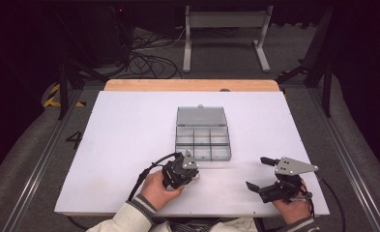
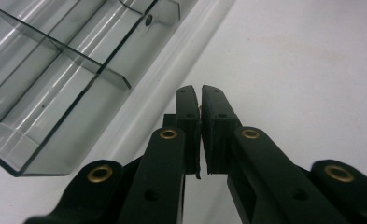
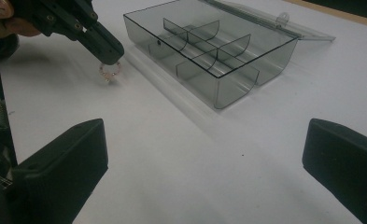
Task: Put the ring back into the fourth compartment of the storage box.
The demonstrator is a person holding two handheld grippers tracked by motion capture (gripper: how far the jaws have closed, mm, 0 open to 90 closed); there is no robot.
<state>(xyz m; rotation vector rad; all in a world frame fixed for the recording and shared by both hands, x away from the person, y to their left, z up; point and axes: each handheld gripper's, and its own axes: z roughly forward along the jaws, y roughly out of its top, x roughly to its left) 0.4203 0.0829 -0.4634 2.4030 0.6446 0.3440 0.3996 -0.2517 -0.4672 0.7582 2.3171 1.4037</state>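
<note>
A clear grey compartment box point(image 1: 202, 142) lies open at the middle of the white table, its lid point(image 1: 201, 116) folded flat behind it. My left gripper point(image 1: 196, 175) is just in front of the box's near left corner, shut on a small pinkish ring point(image 3: 110, 71) that hangs from its tips at the table surface. In the left gripper view the jaws point(image 2: 200, 100) are nearly together beside the box wall point(image 2: 55, 84). My right gripper point(image 1: 256, 172) stands wide open near the front right, with nothing between its pads point(image 3: 64, 158). The box point(image 3: 209, 51) looks empty in the right gripper view.
The white board point(image 1: 129, 145) covers a wooden table point(image 1: 192, 85). Beyond it stand a grey metal frame point(image 1: 226, 29) and floor cables point(image 1: 144, 58). The person's sleeves and hands enter at the bottom edge.
</note>
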